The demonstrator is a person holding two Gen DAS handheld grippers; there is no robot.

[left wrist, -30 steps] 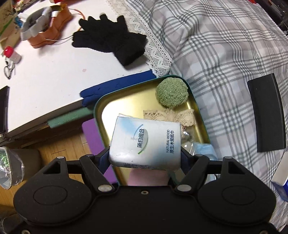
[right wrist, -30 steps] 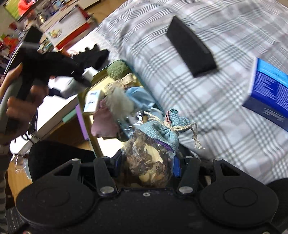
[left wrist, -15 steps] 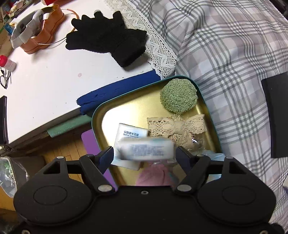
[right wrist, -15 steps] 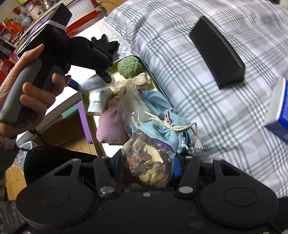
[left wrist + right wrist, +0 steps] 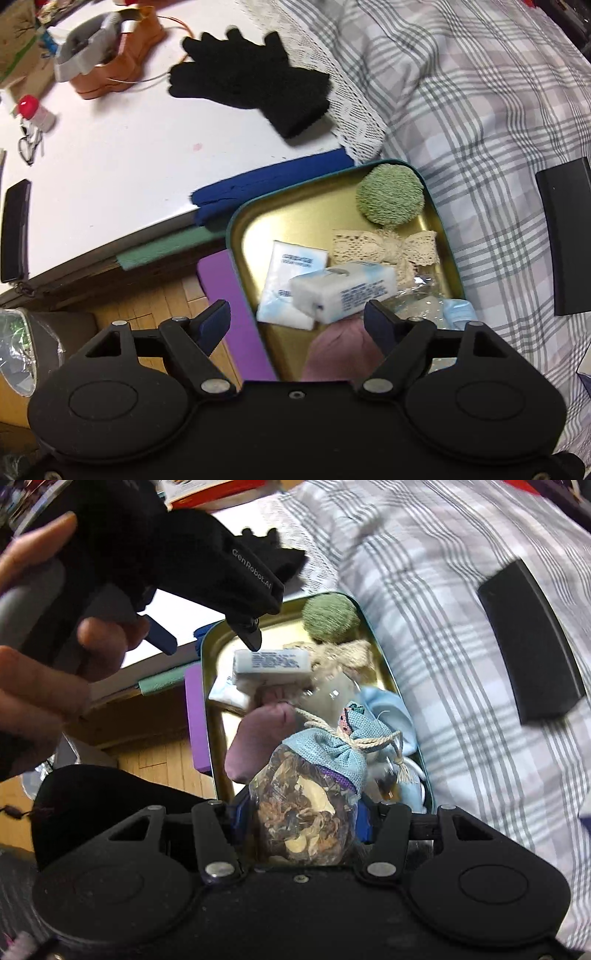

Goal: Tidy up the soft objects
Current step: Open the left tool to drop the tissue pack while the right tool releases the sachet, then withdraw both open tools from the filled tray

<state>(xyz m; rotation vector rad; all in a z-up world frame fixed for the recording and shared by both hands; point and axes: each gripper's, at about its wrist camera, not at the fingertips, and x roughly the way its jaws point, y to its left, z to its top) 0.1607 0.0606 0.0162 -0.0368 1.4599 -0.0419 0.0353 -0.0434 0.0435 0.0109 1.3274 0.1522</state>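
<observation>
My left claw (image 5: 297, 319): fingers spread wide, holding nothing, hanging over the near end of the tin tray (image 5: 243, 236).

My right claw (image 5: 301, 812): clamped on a potpourri sachet (image 5: 308, 797) (clear pouch of dried petals, blue cloth top tied with cord), held over the tray's near end.

Tray contents, near to far:
- Pink pouch (image 5: 340, 350), at the near edge, below my left claw.
- Tissue pack (image 5: 341, 290), white and blue, tilted, resting partly on a flat tissue packet (image 5: 291, 266).
- Crinkled clear wrapper (image 5: 424, 295) and pale blue cloth (image 5: 458, 314), right side.
- Cream lace bow (image 5: 384, 247), middle.
- Green round pad (image 5: 389, 197), far corner.

Tray position: on the plaid bed cover (image 5: 480, 110), its left rim overhanging the bed edge beside a purple sheet (image 5: 229, 295).

Beyond the tray:
- Blue felt (image 5: 269, 184) and green felt (image 5: 166, 245), at the edge of the white table (image 5: 110, 166).
- Black gloves (image 5: 251, 81), on the table against the lace trim.
- Black case (image 5: 569, 236), on the bed, well right of the tray.
</observation>
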